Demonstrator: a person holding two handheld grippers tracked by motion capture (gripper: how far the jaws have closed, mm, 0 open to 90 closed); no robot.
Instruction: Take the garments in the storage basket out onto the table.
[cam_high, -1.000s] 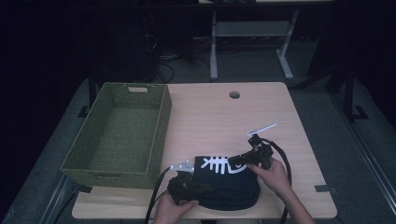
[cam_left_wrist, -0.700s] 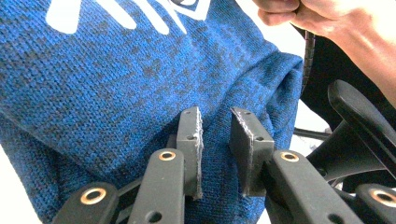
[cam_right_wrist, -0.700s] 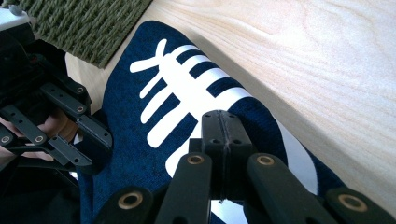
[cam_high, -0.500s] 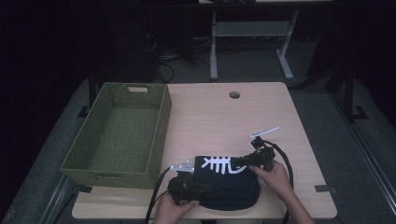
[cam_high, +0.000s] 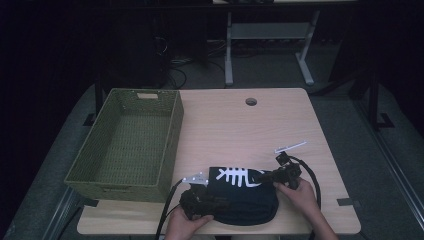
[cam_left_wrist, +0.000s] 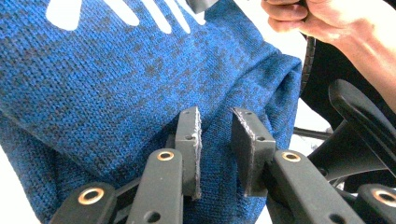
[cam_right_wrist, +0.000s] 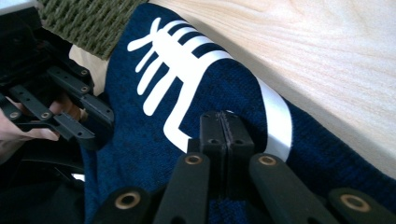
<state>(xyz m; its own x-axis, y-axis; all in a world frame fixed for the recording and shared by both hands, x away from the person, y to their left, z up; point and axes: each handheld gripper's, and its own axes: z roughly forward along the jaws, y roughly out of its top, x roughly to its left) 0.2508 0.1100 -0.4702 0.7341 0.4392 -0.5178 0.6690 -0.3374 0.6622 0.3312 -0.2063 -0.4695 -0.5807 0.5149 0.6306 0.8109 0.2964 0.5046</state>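
Wooden table (cam_high: 240, 125), folded blue garment (cam_high: 242, 197); left gripper (cam_left_wrist: 215, 140) slightly spread, right gripper (cam_right_wrist: 225, 126) just pressed together on it.

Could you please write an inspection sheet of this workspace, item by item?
Surface: light wooden table with a round hole near its far edge.
Job's things: folded blue knit garment with a white fishbone print, lying at the near edge.
Clutter: empty green woven basket on the left side of the table.
Grippers: left gripper with a gap between its jaws, over the fabric; right gripper has just been closing, jaws pressed together on the garment.
Cables: black cable loops from the right gripper.
Surroundings: dark room; grey desk frame behind the table.
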